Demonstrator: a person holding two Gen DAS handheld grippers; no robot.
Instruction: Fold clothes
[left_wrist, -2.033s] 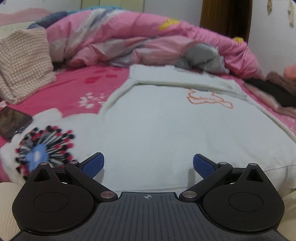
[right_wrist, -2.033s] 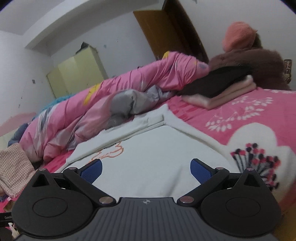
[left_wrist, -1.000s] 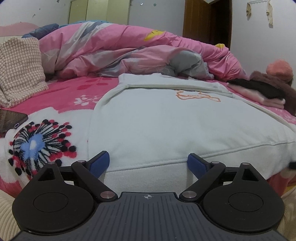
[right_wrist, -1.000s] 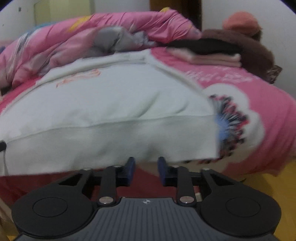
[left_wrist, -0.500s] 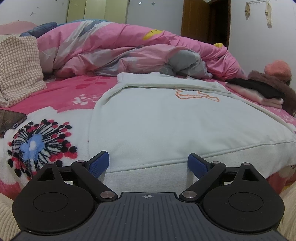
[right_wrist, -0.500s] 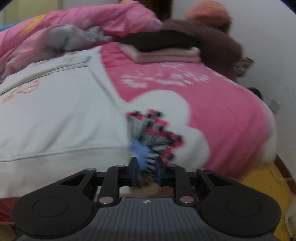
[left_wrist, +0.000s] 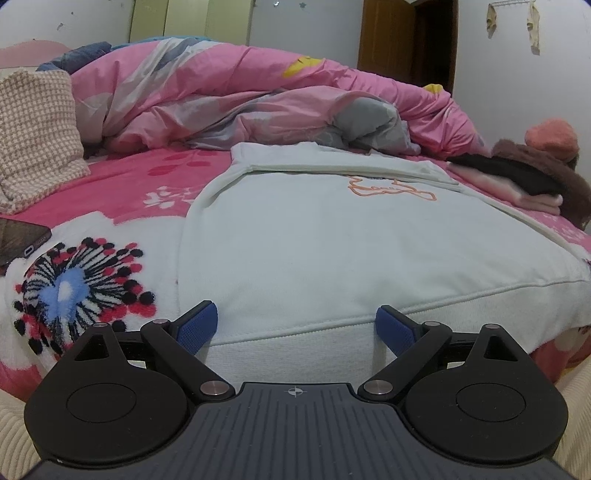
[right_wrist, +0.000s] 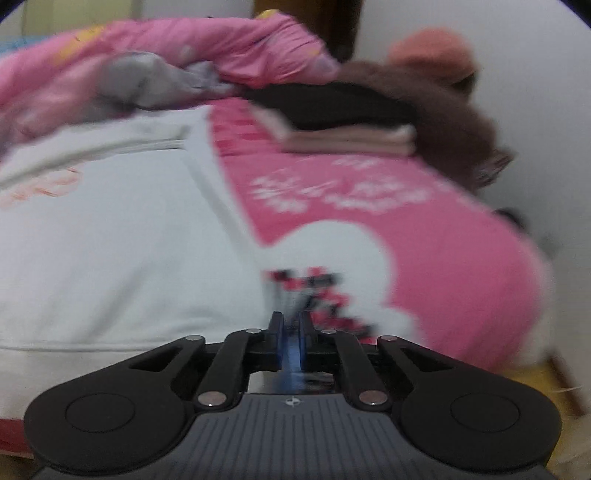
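A pale white sweatshirt (left_wrist: 332, 240) with an orange outline print lies flat on the pink blanket (left_wrist: 122, 199), its ribbed hem toward me. My left gripper (left_wrist: 295, 325) stands wide open just above the hem, one blue pad at each side, touching nothing. In the blurred right wrist view the sweatshirt (right_wrist: 110, 240) fills the left half. My right gripper (right_wrist: 291, 321) hovers by its lower right corner, over the blanket's flower print (right_wrist: 317, 291). Its jaws are closing and stand almost together, with nothing visible between them.
A rumpled pink and grey quilt (left_wrist: 221, 92) lies across the back of the bed. A knitted pillow (left_wrist: 37, 129) and a phone (left_wrist: 18, 236) are at the left. Folded clothes (left_wrist: 517, 184) and an orange hat (left_wrist: 550, 136) sit at the right. The bed's front edge is close below both grippers.
My right gripper swung right along the hem to the sweatshirt's right corner while its jaws narrowed from wide open to nearly together. The left gripper dropped to the hem, then held still.
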